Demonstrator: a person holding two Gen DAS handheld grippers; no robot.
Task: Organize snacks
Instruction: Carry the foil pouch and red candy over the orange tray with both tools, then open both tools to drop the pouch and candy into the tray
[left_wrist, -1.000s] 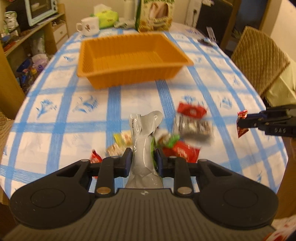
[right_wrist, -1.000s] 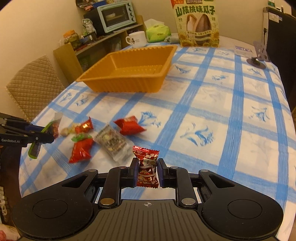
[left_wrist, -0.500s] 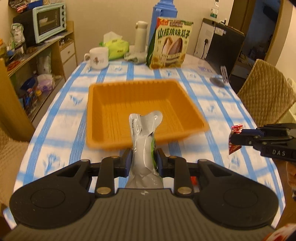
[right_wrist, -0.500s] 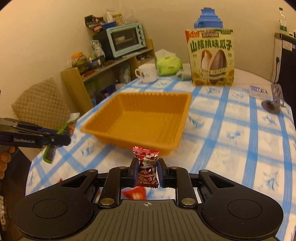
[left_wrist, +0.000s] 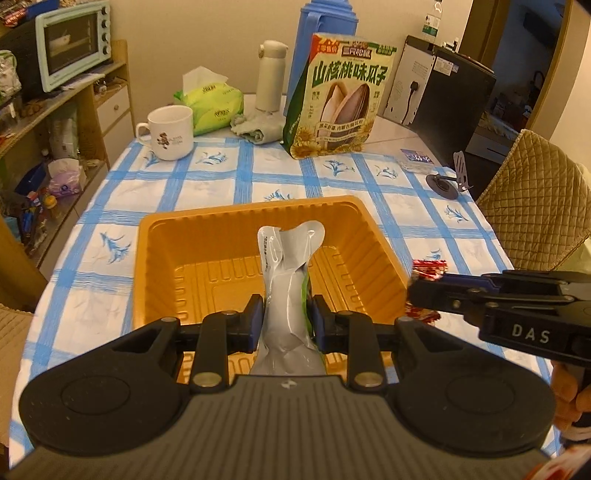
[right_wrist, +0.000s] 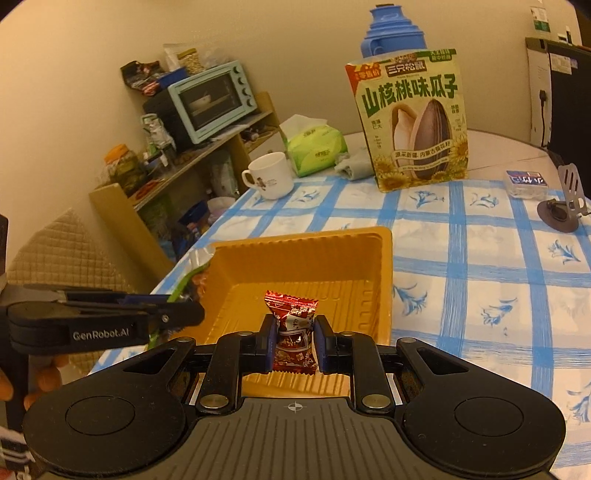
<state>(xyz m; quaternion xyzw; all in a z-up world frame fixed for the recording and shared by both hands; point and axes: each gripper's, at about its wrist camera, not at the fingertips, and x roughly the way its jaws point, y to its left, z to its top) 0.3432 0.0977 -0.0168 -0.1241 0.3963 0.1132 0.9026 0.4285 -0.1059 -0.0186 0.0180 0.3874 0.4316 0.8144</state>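
1. Left wrist view: the left hand-held gripper (left_wrist: 283, 319) pinches one silvery-grey foil snack pouch with a green edge (left_wrist: 289, 288), upright between its pads and poised over the near half of the single orange ribbed plastic tray (left_wrist: 155, 266). The tray looks empty.
2. At the right of the same view, the right hand-held gripper (left_wrist: 419, 291) reaches in sideways at the tray's right rim, pressed onto one red crinkled candy wrapper (left_wrist: 428, 267).
3. One tray sits on the blue-checked tabletop (left_wrist: 207, 184). Beyond it stand one white mug (left_wrist: 170, 133), one green tissue pack (left_wrist: 208, 101), one large sunflower-seed bag (left_wrist: 338, 99), one cream flask (left_wrist: 270, 81) and one blue jug (left_wrist: 321, 48).
4. Right wrist view: the right hand-held gripper (right_wrist: 294, 345) is pressed tight on the same red candy, held above the tray's near rim (right_wrist: 295, 384).
5. To the left here, the left hand-held gripper (right_wrist: 184, 314) hangs at the tray's left side with its pouch's green and silver end (right_wrist: 192, 269) showing.
6. Judgement: the step in hand is carrying two snacks to the tray, one per gripper, with both now over it or at its rim. The next move calls for lowering a little and spreading each pair of pads so the pouch and candy drop inside, keeping the two grippers from colliding.
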